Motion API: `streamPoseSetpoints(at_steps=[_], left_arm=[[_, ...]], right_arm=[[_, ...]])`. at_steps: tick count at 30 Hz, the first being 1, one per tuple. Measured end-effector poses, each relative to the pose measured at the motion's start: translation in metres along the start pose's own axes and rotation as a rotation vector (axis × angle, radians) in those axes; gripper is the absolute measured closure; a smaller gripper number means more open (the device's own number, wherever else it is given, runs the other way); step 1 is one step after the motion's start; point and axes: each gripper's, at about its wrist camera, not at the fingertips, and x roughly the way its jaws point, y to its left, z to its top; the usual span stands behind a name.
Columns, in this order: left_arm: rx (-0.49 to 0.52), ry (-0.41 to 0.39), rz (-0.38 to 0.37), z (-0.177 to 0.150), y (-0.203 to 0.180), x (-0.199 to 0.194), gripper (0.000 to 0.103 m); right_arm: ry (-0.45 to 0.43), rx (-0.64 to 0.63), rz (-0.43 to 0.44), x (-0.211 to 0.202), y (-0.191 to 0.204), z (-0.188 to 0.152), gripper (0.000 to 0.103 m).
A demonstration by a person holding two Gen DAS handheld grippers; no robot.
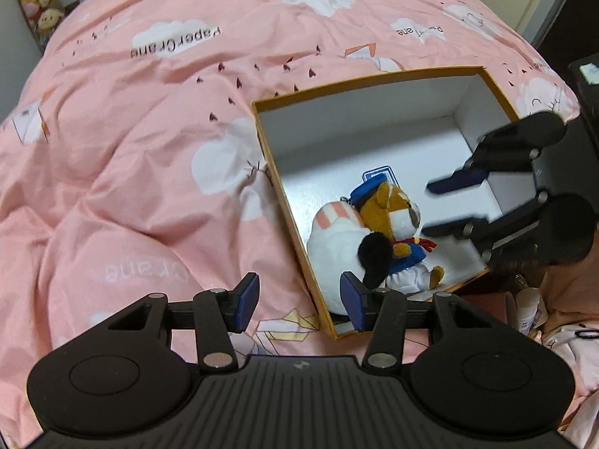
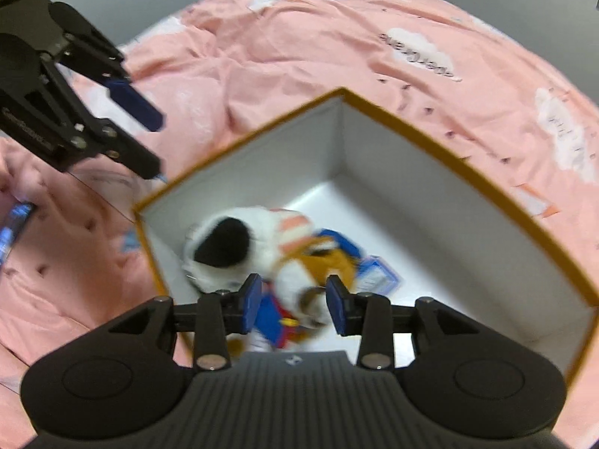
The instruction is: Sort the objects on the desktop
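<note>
Pink quilt bears my box; both grippers, left and right, gape empty. Plush dog looks soft, light; I'd pinch its body.

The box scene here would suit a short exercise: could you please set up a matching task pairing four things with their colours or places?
Things:
1. box
2. quilt
3. white plush
4. right gripper

Descriptions:
a. pink, with white clouds
b. open above the box
c. orange rim, white inside
d. in the box, black ear

Pairs: 1-c, 2-a, 3-d, 4-b
</note>
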Motion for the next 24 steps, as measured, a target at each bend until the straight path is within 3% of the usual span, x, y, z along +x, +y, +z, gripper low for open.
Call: streamPoseSetpoints(at_steps=[3,7,12,15,24], left_arm=[[-0.02,0.007,-0.017,-0.004,0.004,0.005,0.047],[-0.049,0.02,-0.044,-0.007,0.01,0.012,0.048],[-0.052,0.048,-0.056,-0.009,0.013,0.021,0.061],[-0.04,0.064,-0.071,-0.011,0.013,0.026,0.064],[-0.005,0.095,-0.103,-0.013,0.005,0.037,0.071]], right_arm=[[0.068,0.001,-0.05,0.006,-0.011,0.001,0.063],[0.142,0.123,0.049,0.021,-0.031,0.001,0.063],[0.148,0.284,0.158,0.034,-0.043,0.005,0.054],[0.17,0.302,0.153,0.046,-0.04,0.008,0.048],[0.183,0.321,0.146,0.054,-0.039,0.01,0.055]])
